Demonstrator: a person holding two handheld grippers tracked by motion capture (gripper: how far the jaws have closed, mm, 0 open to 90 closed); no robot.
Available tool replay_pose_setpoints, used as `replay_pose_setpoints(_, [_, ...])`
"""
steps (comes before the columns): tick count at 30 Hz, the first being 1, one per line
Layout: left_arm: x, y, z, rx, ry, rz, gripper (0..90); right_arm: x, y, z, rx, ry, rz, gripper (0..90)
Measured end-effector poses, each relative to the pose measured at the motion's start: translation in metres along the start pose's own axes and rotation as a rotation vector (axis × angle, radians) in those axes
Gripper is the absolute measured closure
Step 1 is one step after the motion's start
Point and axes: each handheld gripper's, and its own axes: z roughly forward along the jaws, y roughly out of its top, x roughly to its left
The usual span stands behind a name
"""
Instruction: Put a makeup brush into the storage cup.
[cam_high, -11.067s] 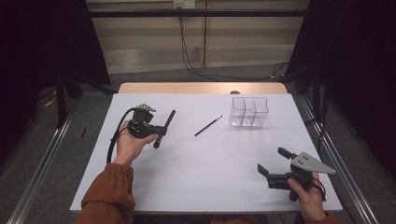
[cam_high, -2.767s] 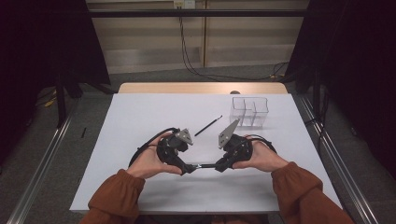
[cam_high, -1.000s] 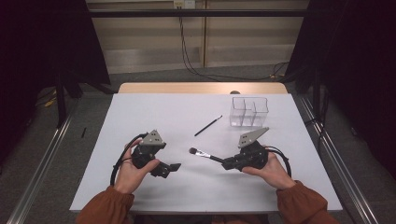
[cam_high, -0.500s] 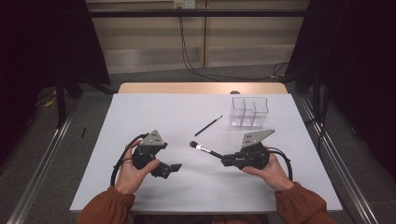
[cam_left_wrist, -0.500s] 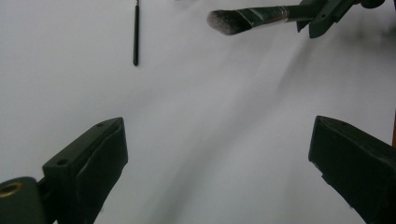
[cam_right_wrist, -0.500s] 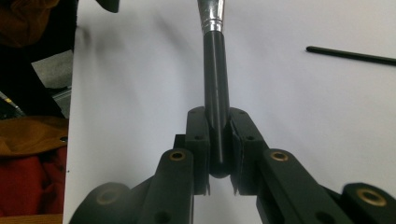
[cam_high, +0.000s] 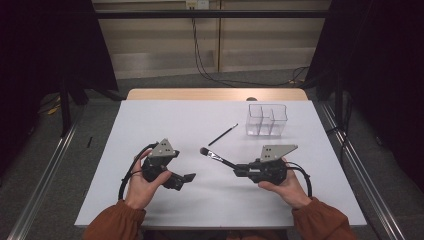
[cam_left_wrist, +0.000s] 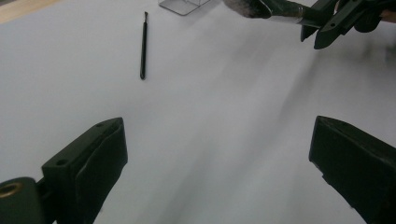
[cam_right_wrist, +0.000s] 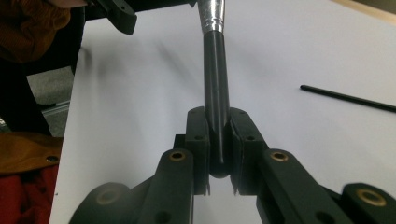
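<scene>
Your right gripper (cam_high: 239, 171) now clamps the black-handled, silver-ferruled makeup brush (cam_high: 218, 159) alone; your left gripper (cam_high: 188, 178) has let go, jaws wide, empty; handover done, clear plastic divided organizer (cam_high: 266, 120) likely next.

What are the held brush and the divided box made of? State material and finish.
Brush: glossy black handle, likely lacquered wood or plastic; bright ribbed collar looks like polished metal. Divided box: see-through with clear walls, probably acrylic or another clear plastic.

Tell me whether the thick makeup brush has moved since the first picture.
Yes. The thick makeup brush moved rightward, toward the clear organizer; the right gripper grips it.
</scene>
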Motion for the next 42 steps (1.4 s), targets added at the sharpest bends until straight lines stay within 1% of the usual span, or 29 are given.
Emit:
replay_pose_setpoints(1, [-0.001, 0.0, 0.001, -0.008, -0.002, -0.005, 4.2, 0.0, 0.0, 0.0, -0.009, -0.006, 0.002, 80.0])
replay_pose_setpoints(2, [-0.001, 0.0, 0.001, -0.012, 0.002, 0.001, 4.3, 0.0, 0.0, -0.001, -0.016, -0.004, 0.003, 80.0])
replay_pose_setpoints(5, [-0.002, 0.001, 0.003, -0.055, -0.013, -0.009, 4.3, 0.0, 0.001, -0.001, -0.032, -0.005, -0.002, 80.0])
replay_pose_setpoints(6, [-0.003, 0.001, 0.004, -0.075, -0.009, -0.009, 4.3, 0.001, 0.001, -0.001, -0.037, -0.004, -0.003, 80.0])
replay_pose_setpoints(9, [-0.005, 0.003, 0.006, -0.118, -0.01, 0.0, 4.4, 0.001, 0.002, -0.001, -0.046, -0.003, -0.001, 80.0])
replay_pose_setpoints(12, [-0.007, 0.004, 0.009, -0.161, -0.034, -0.023, 5.1, 0.001, 0.002, -0.001, -0.053, -0.005, -0.002, 80.0])
replay_pose_setpoints(13, [-0.006, 0.005, 0.01, -0.167, -0.038, -0.021, 5.1, 0.001, 0.003, -0.001, -0.056, -0.009, 0.0, 80.0])
replay_pose_setpoints(15, [-0.008, 0.005, 0.013, -0.184, -0.029, -0.019, 5.2, 0.001, 0.003, -0.001, -0.06, -0.009, -0.004, 80.0])
replay_pose_setpoints(18, [-0.01, 0.006, 0.017, -0.181, -0.044, -0.024, 5.2, 0.001, 0.003, -0.001, -0.063, -0.01, -0.006, 80.0])
replay_pose_setpoints(20, [-0.013, 0.008, 0.02, -0.174, -0.036, -0.014, 5.4, 0.001, 0.003, -0.001, -0.063, -0.012, -0.008, 80.0])
replay_pose_setpoints(21, [-0.015, 0.009, 0.02, -0.177, -0.028, -0.015, 5.4, 0.001, 0.004, -0.001, -0.065, -0.013, -0.007, 80.0])
replay_pose_setpoints(22, [-0.016, 0.009, 0.021, -0.184, -0.035, -0.014, 5.7, 0.001, 0.004, -0.001, -0.066, -0.014, -0.01, 80.0])
replay_pose_setpoints(24, [-0.018, 0.011, 0.023, -0.203, -0.068, -0.014, 6.0, 0.001, 0.004, -0.002, -0.069, -0.014, -0.009, 80.0])
replay_pose_setpoints(25, [-0.019, 0.012, 0.024, -0.202, -0.075, -0.008, 6.1, 0.001, 0.004, -0.002, -0.071, -0.016, -0.011, 80.0])
replay_pose_setpoints(26, [-0.021, 0.013, 0.025, -0.202, -0.068, -0.011, 6.1, 0.001, 0.005, -0.002, -0.072, -0.017, -0.011, 80.0])
replay_pose_setpoints(29, [-0.023, 0.015, 0.03, -0.197, -0.074, -0.009, 6.5, 0.0, 0.005, -0.002, -0.078, -0.017, -0.01, 80.0])
replay_pose_setpoints(30, [-0.024, 0.016, 0.031, -0.194, -0.068, -0.009, 7.1, 0.0, 0.005, -0.003, -0.079, -0.019, -0.01, 80.0])
replay_pose_setpoints(32, [-0.025, 0.018, 0.034, -0.193, -0.077, -0.008, 7.3, 0.0, 0.005, -0.003, -0.082, -0.02, -0.011, 80.0])
replay_pose_setpoints(33, [-0.026, 0.019, 0.035, -0.19, -0.08, -0.002, 8.2, 0.0, 0.006, -0.003, -0.082, -0.023, -0.011, 80.0])
replay_pose_setpoints(35, [-0.028, 0.021, 0.038, -0.19, -0.087, -0.009, 9.4, -0.001, 0.006, -0.004, -0.086, -0.02, -0.009, 80.0])
replay_pose_setpoints(36, [-0.029, 0.022, 0.039, -0.189, -0.089, -0.001, 9.9, -0.001, 0.006, -0.004, -0.087, -0.021, -0.01, 80.0])
replay_pose_setpoints(38, [-0.031, 0.024, 0.041, -0.195, -0.089, 0.009, 11.9, 0.0, 0.006, -0.004, -0.088, -0.022, -0.012, 80.0])
replay_pose_setpoints(39, [-0.032, 0.025, 0.042, -0.2, -0.089, 0.009, 14.4, 0.0, 0.006, -0.004, -0.089, -0.023, -0.011, 80.0])
replay_pose_setpoints(42, [-0.033, 0.027, 0.044, -0.209, -0.091, 0.013, 17.6, 0.0, 0.006, -0.005, -0.093, -0.027, -0.012, 80.0])
